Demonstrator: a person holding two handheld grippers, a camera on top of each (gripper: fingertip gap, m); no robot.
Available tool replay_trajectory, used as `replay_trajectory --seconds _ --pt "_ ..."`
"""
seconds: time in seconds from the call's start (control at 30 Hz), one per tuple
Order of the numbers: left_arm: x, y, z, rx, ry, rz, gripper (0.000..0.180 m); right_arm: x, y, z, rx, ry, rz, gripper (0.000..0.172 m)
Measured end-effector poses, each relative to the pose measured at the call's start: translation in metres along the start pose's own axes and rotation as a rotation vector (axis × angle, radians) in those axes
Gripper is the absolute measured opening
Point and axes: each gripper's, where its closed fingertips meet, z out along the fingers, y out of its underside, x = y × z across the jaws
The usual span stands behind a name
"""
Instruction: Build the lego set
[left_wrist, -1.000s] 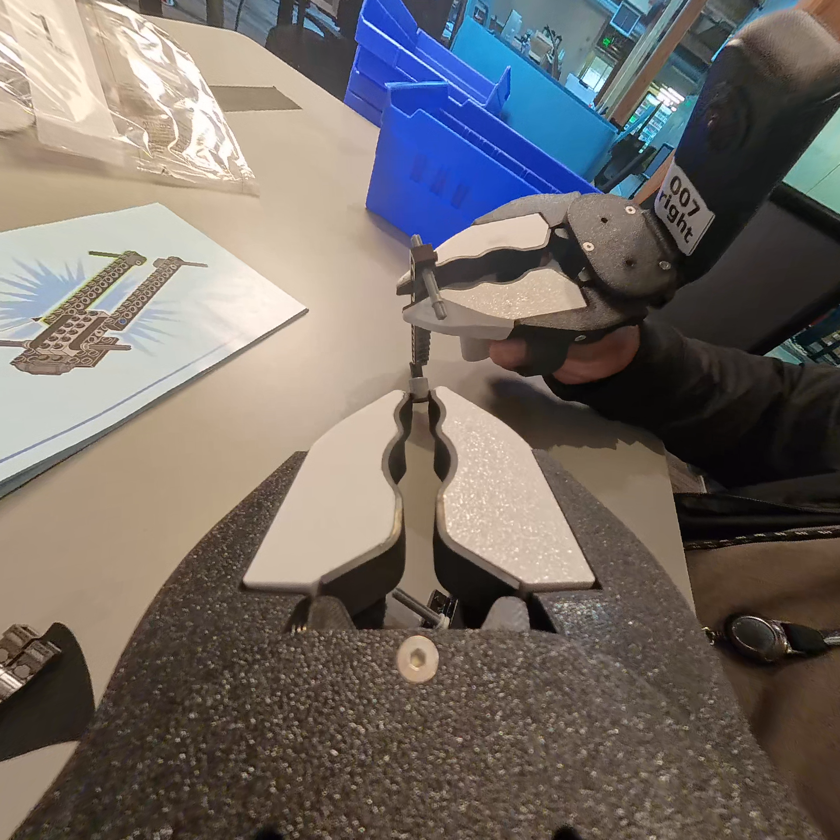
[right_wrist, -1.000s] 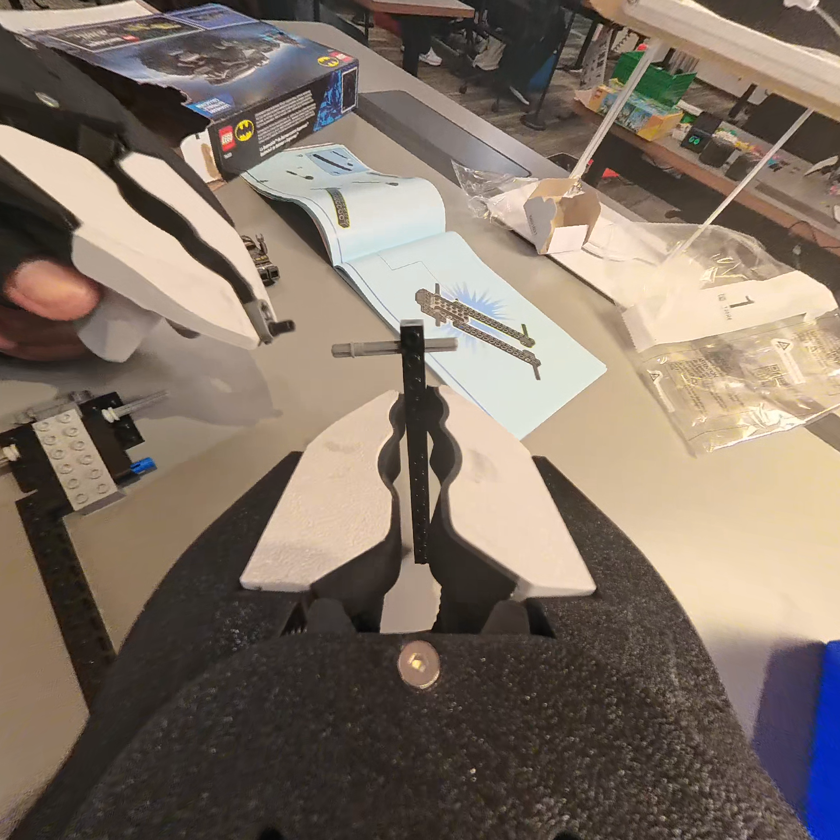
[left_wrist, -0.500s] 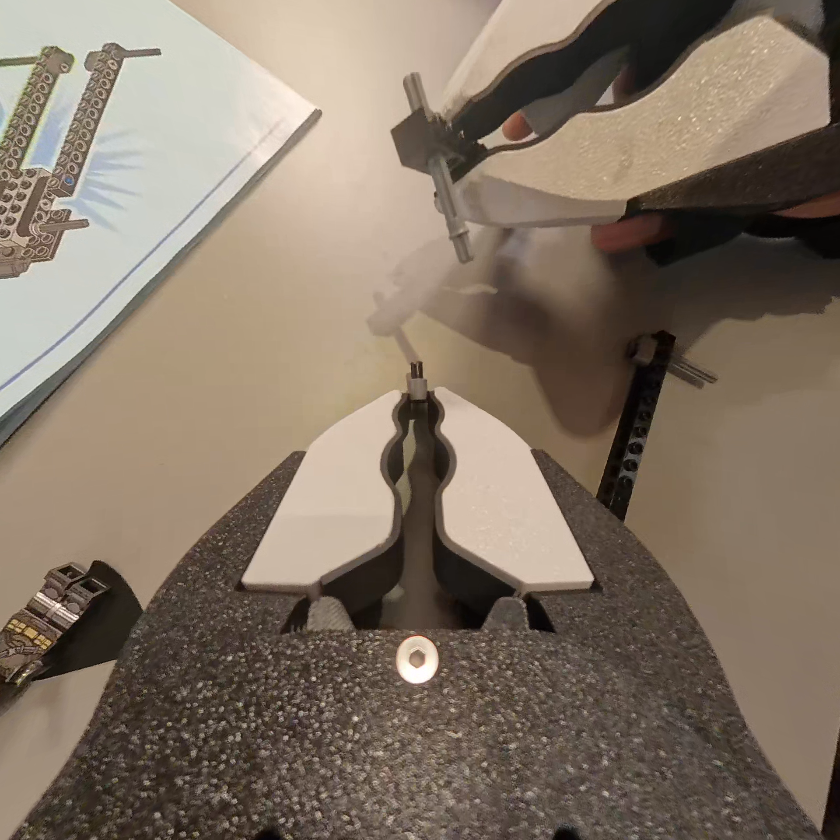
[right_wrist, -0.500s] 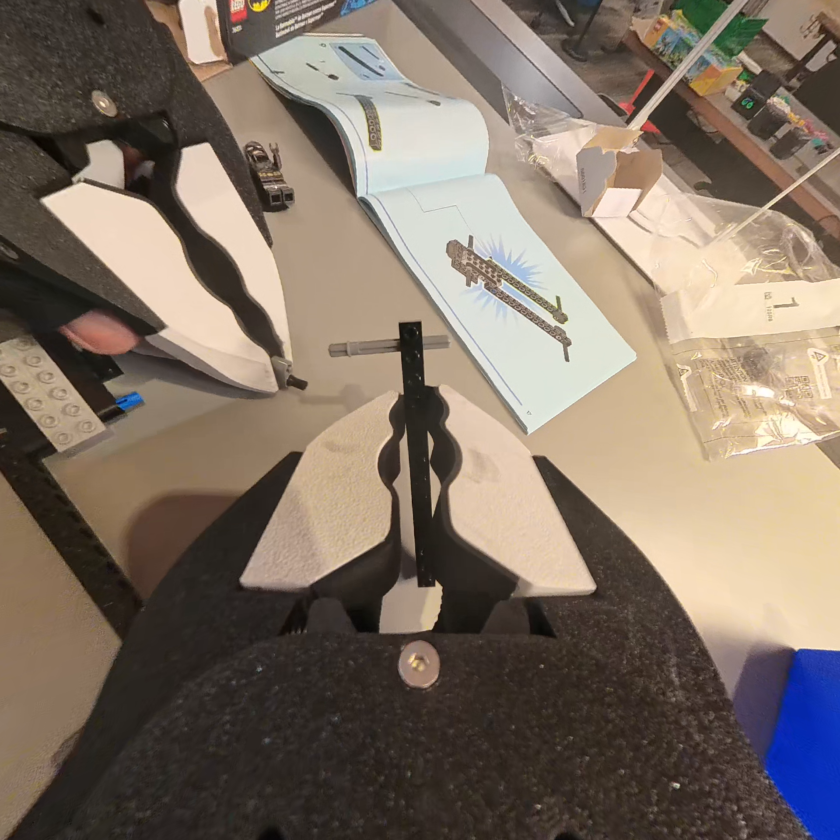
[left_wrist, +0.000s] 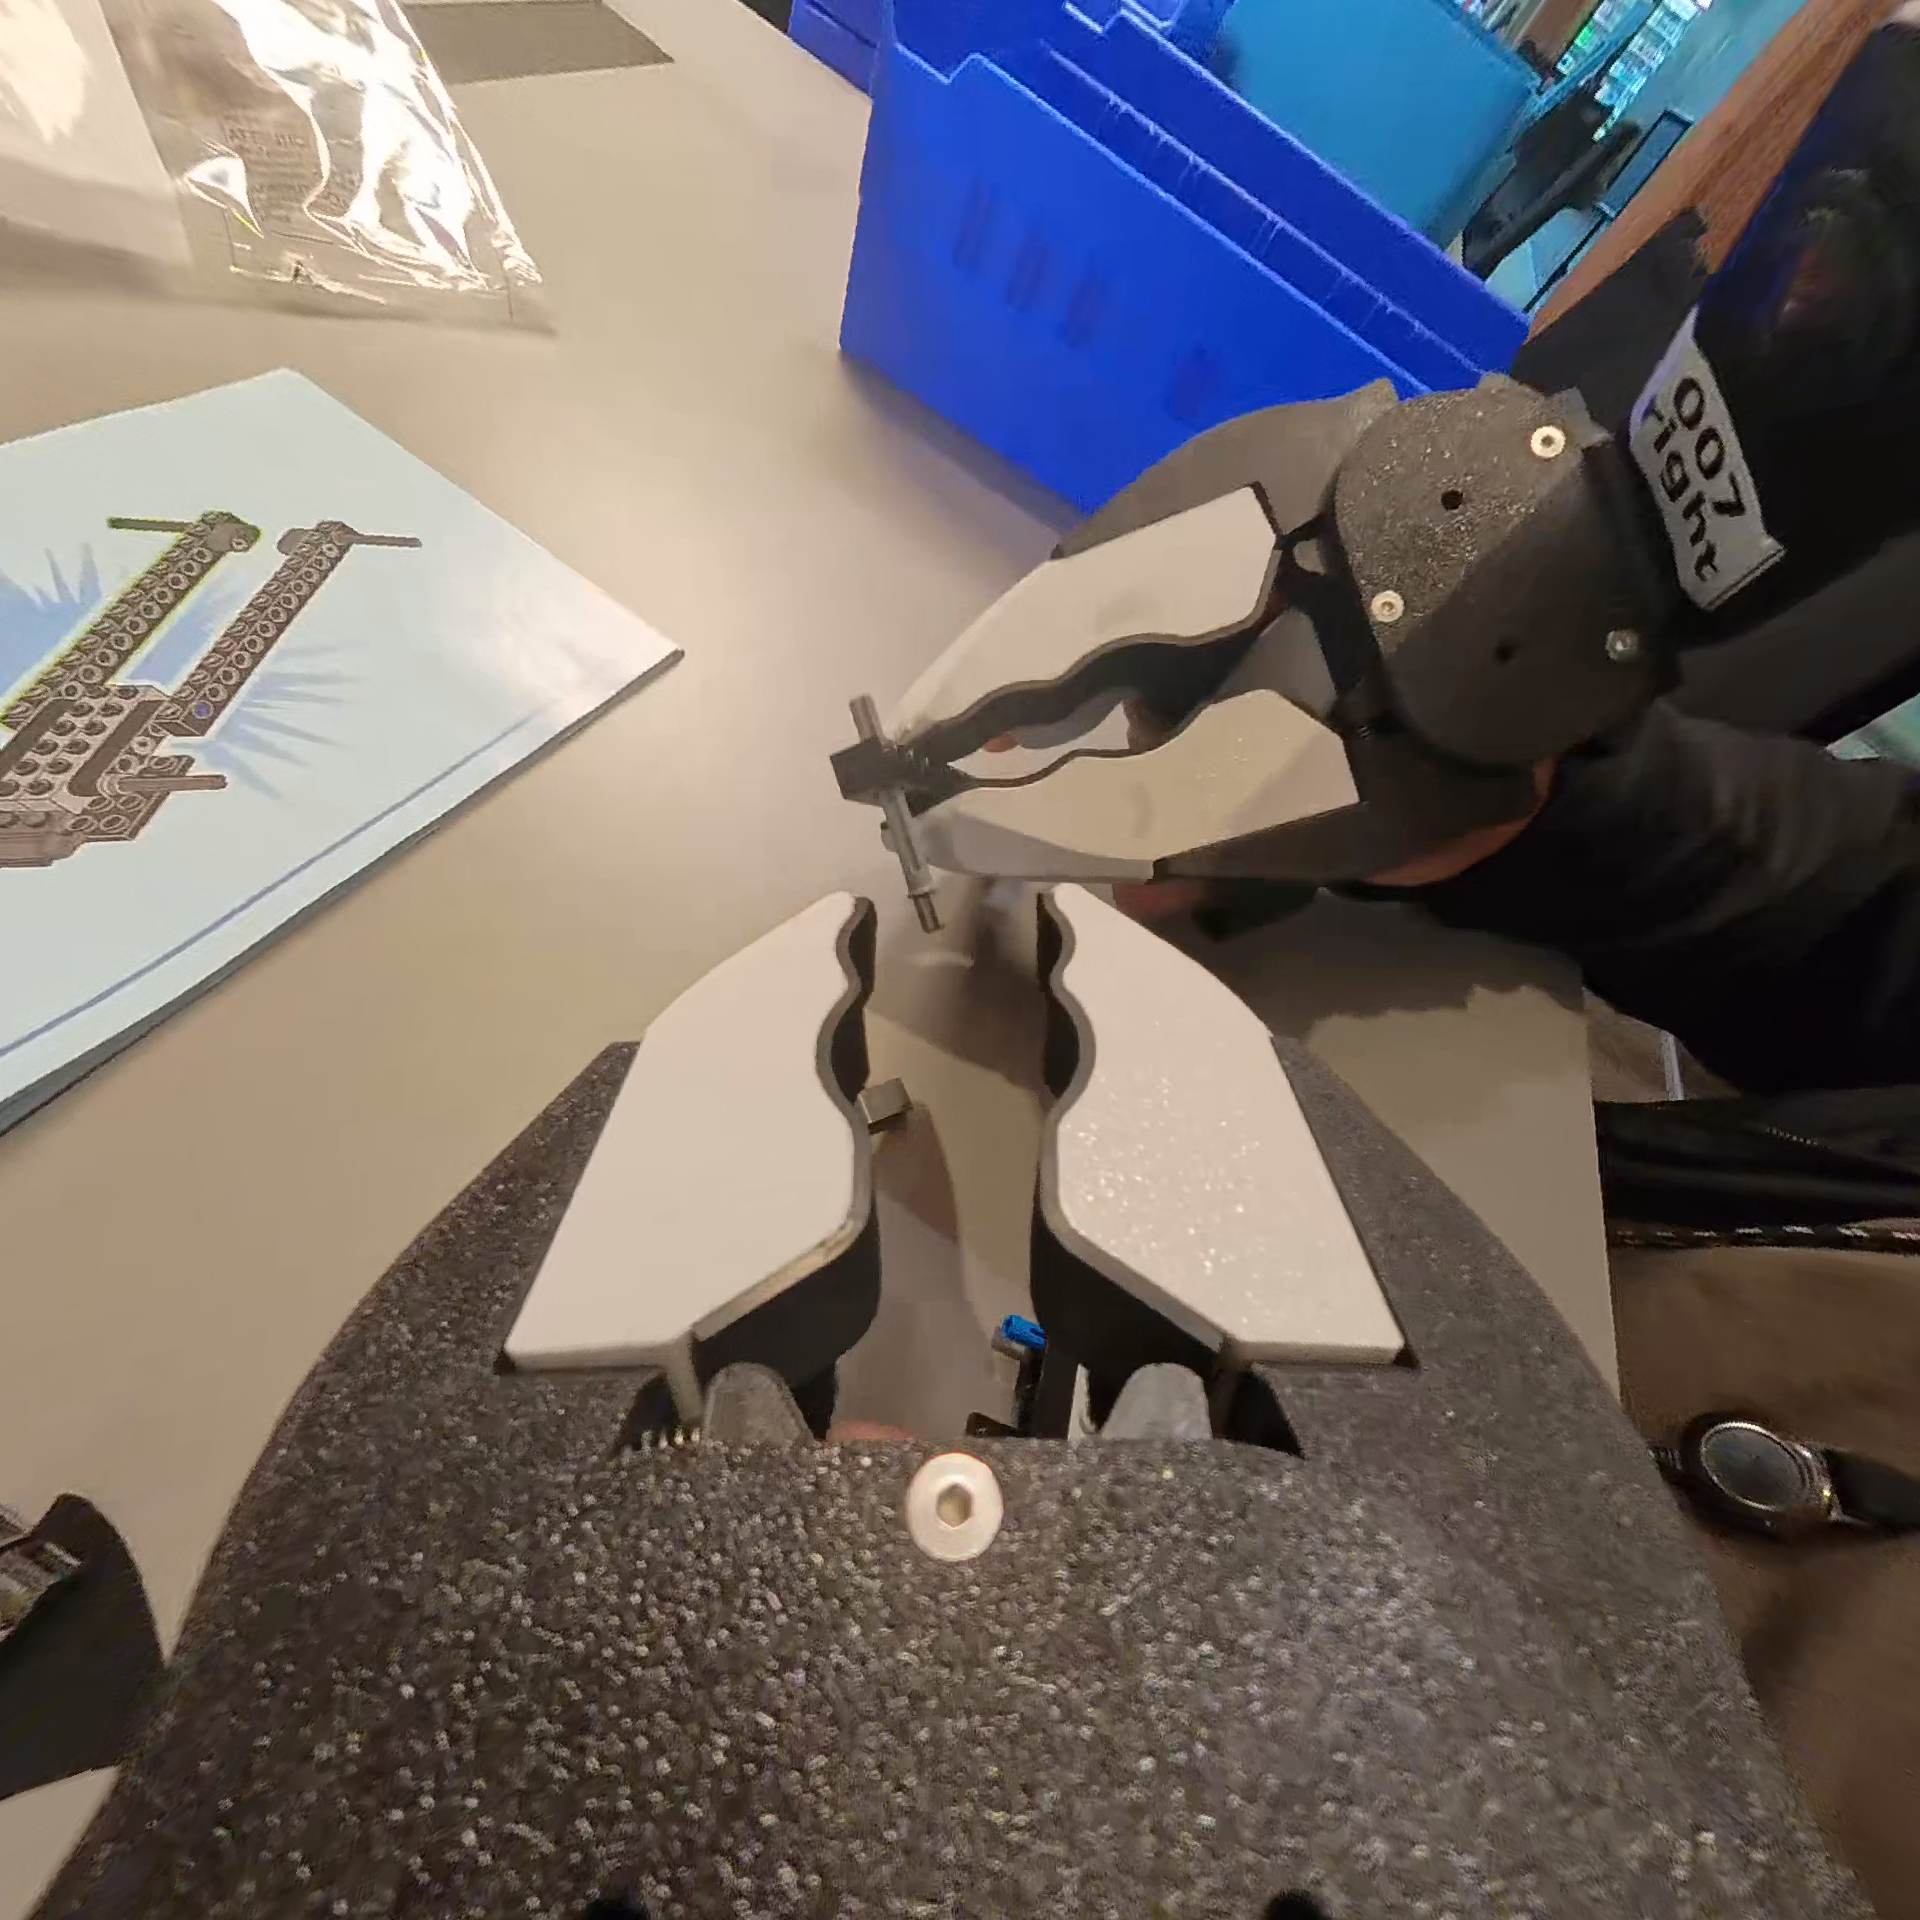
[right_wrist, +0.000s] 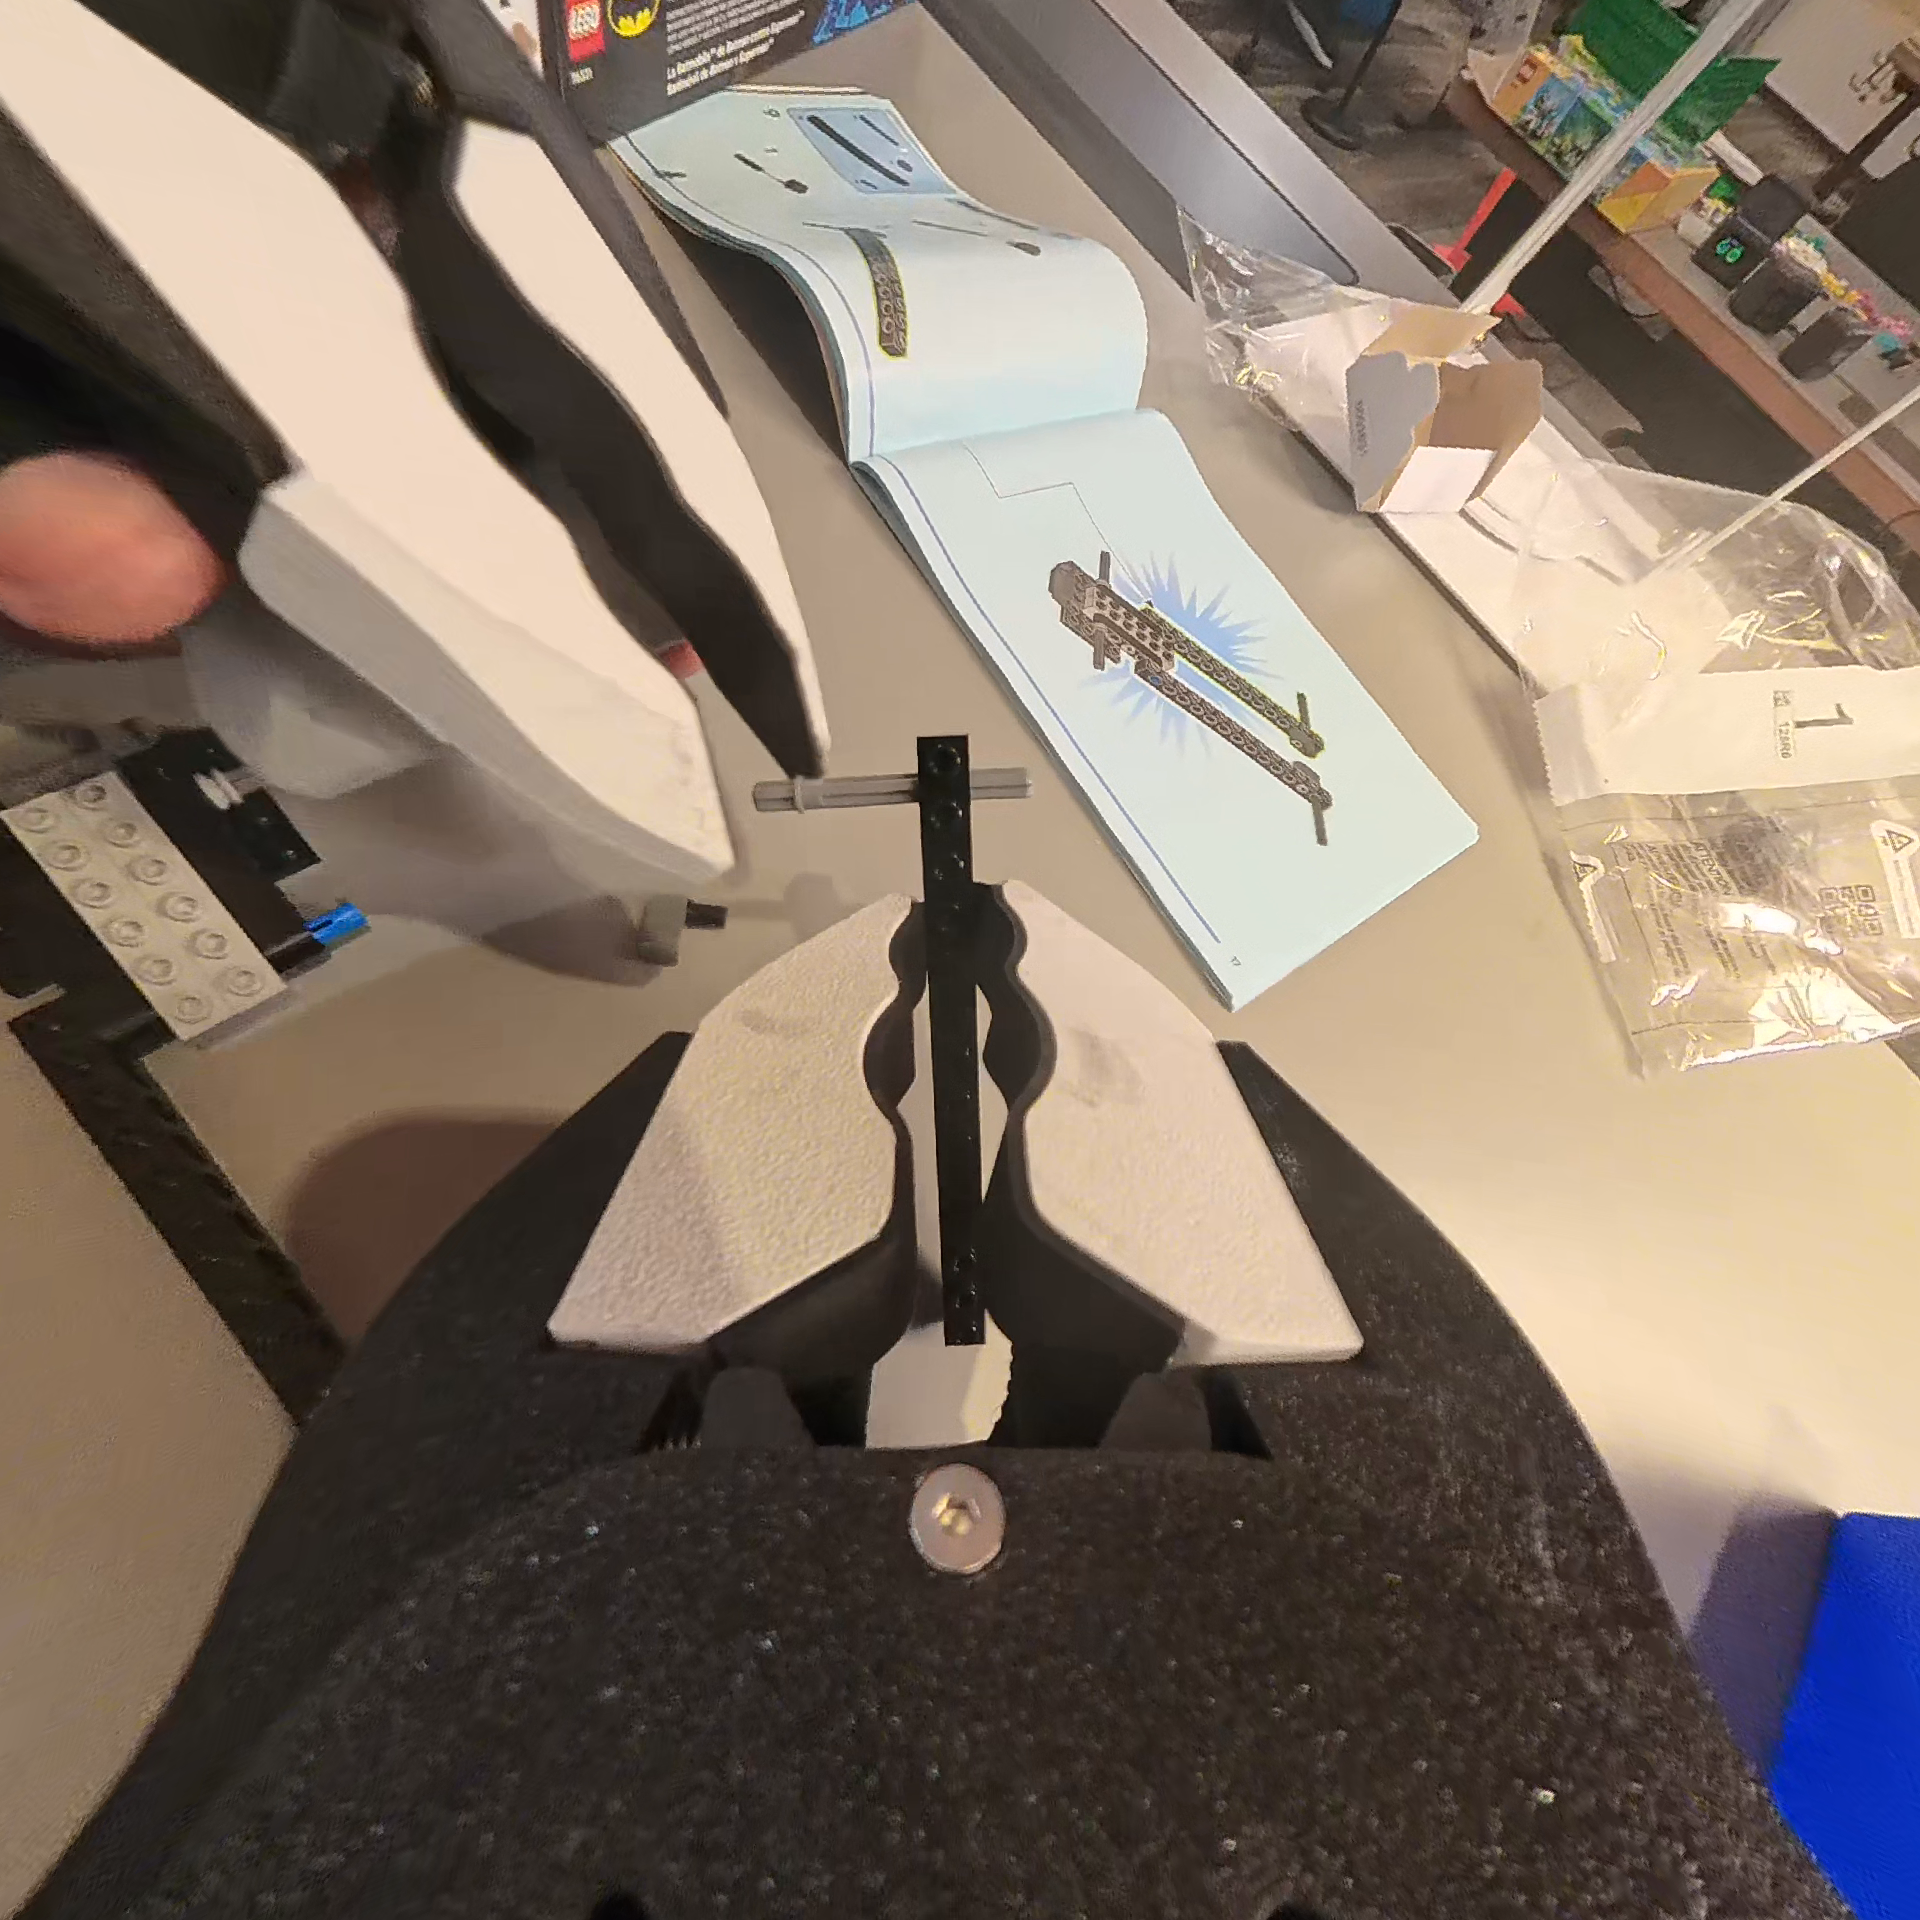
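My right gripper (right_wrist: 961, 914) is shut on a long black holed beam (right_wrist: 956, 1091) that runs between its pads and sticks out forward. A grey axle (right_wrist: 883, 792) crosses the beam's far end. The left wrist view also shows this gripper (left_wrist: 920, 774), with the beam's end (left_wrist: 868, 767) and the axle (left_wrist: 904, 831) at its tips. My left gripper (left_wrist: 956, 914) is open and holds nothing, its tips just below the axle's lower end. A small grey connector with a black pin (right_wrist: 675, 920) lies on the table under the left gripper's fingers (right_wrist: 499, 582). It also shows between them (left_wrist: 885, 1103).
An open light-blue instruction booklet (right_wrist: 1195, 675) lies ahead, also visible in the left wrist view (left_wrist: 260, 675). Blue bins (left_wrist: 1091, 291) stand behind. Clear plastic bags (right_wrist: 1714, 831) and a small cardboard box (right_wrist: 1434, 416) lie at right. A partial build with a grey studded plate (right_wrist: 135, 914) sits at left. Only a small space, under 4 cm, lies between the two pairs of fingers.
My left gripper's jaws have opened. The small grey connector it pinched at its tips has left the grasp and lies on the table. My right gripper still holds the beam.
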Motion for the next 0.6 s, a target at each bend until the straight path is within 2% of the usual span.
replay_trajectory --seconds 0.1,0.13,0.3,0.4,0.53,0.6 --pt "-0.002 0.003 0.004 -0.004 -0.023 0.000 0.017 -0.004 -0.002 0.001 0.005 -0.004 -0.011 0.008" --pt "-0.004 0.003 0.005 -0.006 -0.034 0.002 0.007 -0.004 -0.002 0.001 0.004 -0.002 -0.016 0.008" --pt "-0.007 0.005 0.004 0.001 -0.060 -0.003 0.004 0.014 0.000 -0.002 -0.007 0.078 0.031 0.008" --pt "-0.008 0.013 0.002 -0.051 -0.068 0.014 0.004 0.036 0.013 -0.005 -0.056 0.113 0.101 0.008" --pt "-0.022 0.025 -0.003 -0.127 -0.119 0.012 0.004 0.022 0.054 0.001 -0.287 -0.080 0.178 0.008" --pt "-0.026 0.025 -0.005 -0.132 -0.140 0.024 0.005 0.015 0.061 0.002 -0.331 -0.157 0.223 0.009"
